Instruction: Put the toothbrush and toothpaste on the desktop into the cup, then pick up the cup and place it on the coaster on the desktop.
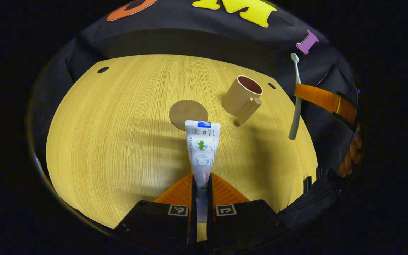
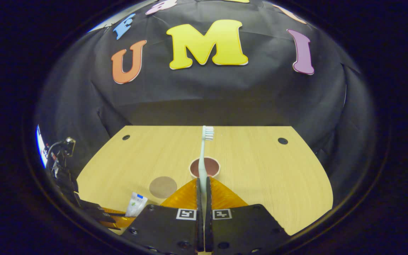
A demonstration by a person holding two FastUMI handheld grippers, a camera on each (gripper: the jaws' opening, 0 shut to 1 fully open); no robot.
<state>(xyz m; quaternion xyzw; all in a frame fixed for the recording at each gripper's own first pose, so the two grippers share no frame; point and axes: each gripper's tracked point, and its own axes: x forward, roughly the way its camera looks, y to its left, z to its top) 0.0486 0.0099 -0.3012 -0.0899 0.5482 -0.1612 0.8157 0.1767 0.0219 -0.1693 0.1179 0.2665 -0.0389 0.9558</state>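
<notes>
My left gripper (image 1: 201,182) is shut on the white toothpaste tube (image 1: 202,148), which points forward above the wooden desktop (image 1: 119,141). Just beyond the tube's end lies the round brown coaster (image 1: 186,111). The tan cup (image 1: 242,96) with a dark inside and a peg handle stands to the right of it. At the far right the other gripper (image 1: 326,99) holds the pale toothbrush (image 1: 296,102) upright in the air. In the right gripper view my right gripper (image 2: 203,184) is shut on the toothbrush (image 2: 203,159), bristles up, above the cup's mouth (image 2: 211,166). The coaster (image 2: 163,186) and toothpaste (image 2: 136,204) sit lower left.
Small dark holes (image 1: 103,69) mark the desktop's far corners. Black cloth walls the booth behind the desk. A hand (image 1: 351,156) shows at the right edge of the left gripper view. The desk's rounded front edge runs close under both grippers.
</notes>
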